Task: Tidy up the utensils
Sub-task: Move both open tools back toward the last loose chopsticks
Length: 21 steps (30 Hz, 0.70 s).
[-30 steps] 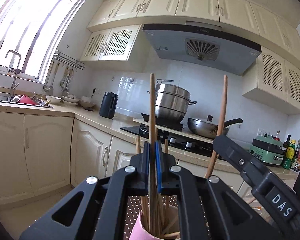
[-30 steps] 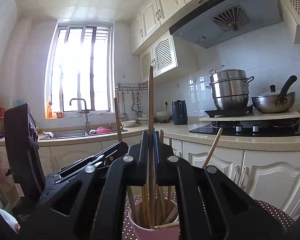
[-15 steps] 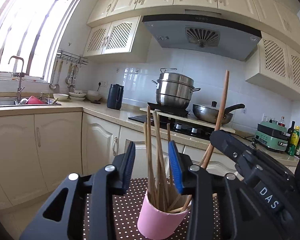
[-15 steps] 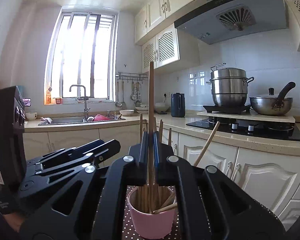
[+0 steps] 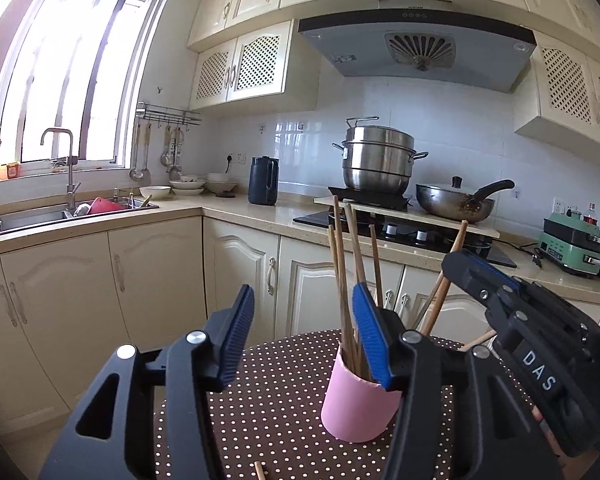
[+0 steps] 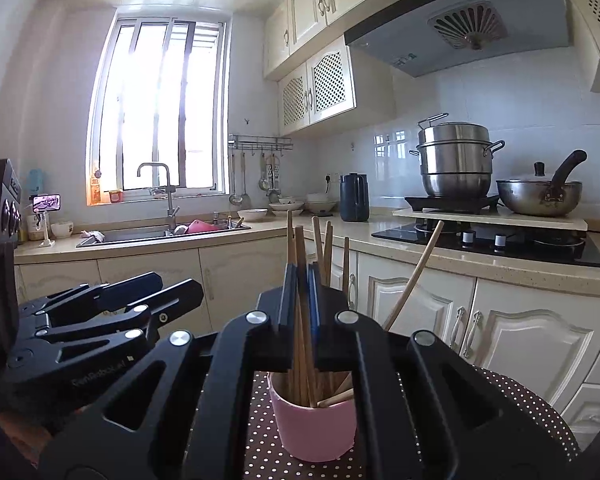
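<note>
A pink cup (image 5: 356, 404) stands on the brown dotted tablecloth (image 5: 284, 380), holding several wooden chopsticks (image 5: 342, 280). My left gripper (image 5: 302, 332) hovers just before the cup. Its jaws are opening, with nothing pressed between the blue pads; the cup's chopsticks rise near the right pad. My right gripper (image 6: 300, 280) is directly above the cup (image 6: 312, 428) and shut on one chopstick (image 6: 300, 248), whose lower end reaches down into the cup. The left wrist view shows the right gripper (image 5: 460, 260) at the cup's right; the right wrist view shows the left gripper (image 6: 172, 292) at the left.
A loose chopstick end (image 5: 260, 470) lies on the cloth near the front edge. Behind the table runs a counter with a sink (image 6: 140, 234), a dark kettle (image 5: 263, 180), and a stove with a steel pot (image 5: 380, 160) and a pan (image 5: 454, 202).
My left gripper has let go of its chopstick, opened and drawn back from the cup. The chopstick in the right gripper now stands much lower, down in the cup.
</note>
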{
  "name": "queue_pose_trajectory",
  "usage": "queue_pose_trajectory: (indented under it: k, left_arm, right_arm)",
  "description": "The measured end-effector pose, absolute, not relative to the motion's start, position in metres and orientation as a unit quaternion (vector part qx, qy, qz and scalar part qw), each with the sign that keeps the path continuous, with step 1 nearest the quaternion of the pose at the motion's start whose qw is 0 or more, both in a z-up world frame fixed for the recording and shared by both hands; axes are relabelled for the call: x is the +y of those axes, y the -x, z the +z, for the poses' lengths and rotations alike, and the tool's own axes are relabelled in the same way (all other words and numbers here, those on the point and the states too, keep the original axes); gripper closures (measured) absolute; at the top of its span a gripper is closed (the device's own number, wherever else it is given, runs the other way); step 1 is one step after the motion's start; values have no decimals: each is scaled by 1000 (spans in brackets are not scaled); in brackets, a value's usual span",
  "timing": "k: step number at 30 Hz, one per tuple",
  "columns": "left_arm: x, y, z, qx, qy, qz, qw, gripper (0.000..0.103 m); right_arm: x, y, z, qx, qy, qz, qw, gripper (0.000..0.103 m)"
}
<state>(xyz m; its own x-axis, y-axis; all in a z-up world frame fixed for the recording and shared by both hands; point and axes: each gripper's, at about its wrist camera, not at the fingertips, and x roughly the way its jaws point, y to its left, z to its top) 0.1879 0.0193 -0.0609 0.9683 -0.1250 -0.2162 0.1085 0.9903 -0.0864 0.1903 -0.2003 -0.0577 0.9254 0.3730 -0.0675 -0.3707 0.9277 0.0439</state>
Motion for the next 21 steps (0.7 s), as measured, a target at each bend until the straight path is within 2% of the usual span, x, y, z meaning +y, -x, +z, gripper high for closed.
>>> queue_pose_trajectory:
  k: [6, 15, 16, 18, 19, 20, 21]
  left_arm:
    - [24, -178, -53, 120, 27, -47, 991, 44]
    - [15, -148, -43, 107, -6, -35, 994, 43]
    - [15, -144, -43, 107, -6, -36, 994, 43]
    - [15, -139, -41, 112, -3, -40, 993, 41]
    - [15, -134, -40, 112, -3, -43, 993, 41]
    - [15, -130, -39, 110, -3, -42, 993, 40]
    - [15, -125, -39, 108, -4, -42, 993, 40]
  right_arm:
    - [-202, -178, -52, 33, -17, 175, 984, 96]
    - [-204, -146, -37, 20, -19, 168, 985, 95]
    - [-204, -140, -35, 17, -16, 167, 986, 90]
    - [-203, -130, -32, 12, -14, 165, 986, 73]
    - [-203, -125, -31, 10, -14, 164, 986, 55]
    - [-203, -120, -31, 6, -13, 162, 987, 51]
    - [-203, -114, -30, 5, -12, 162, 987, 51]
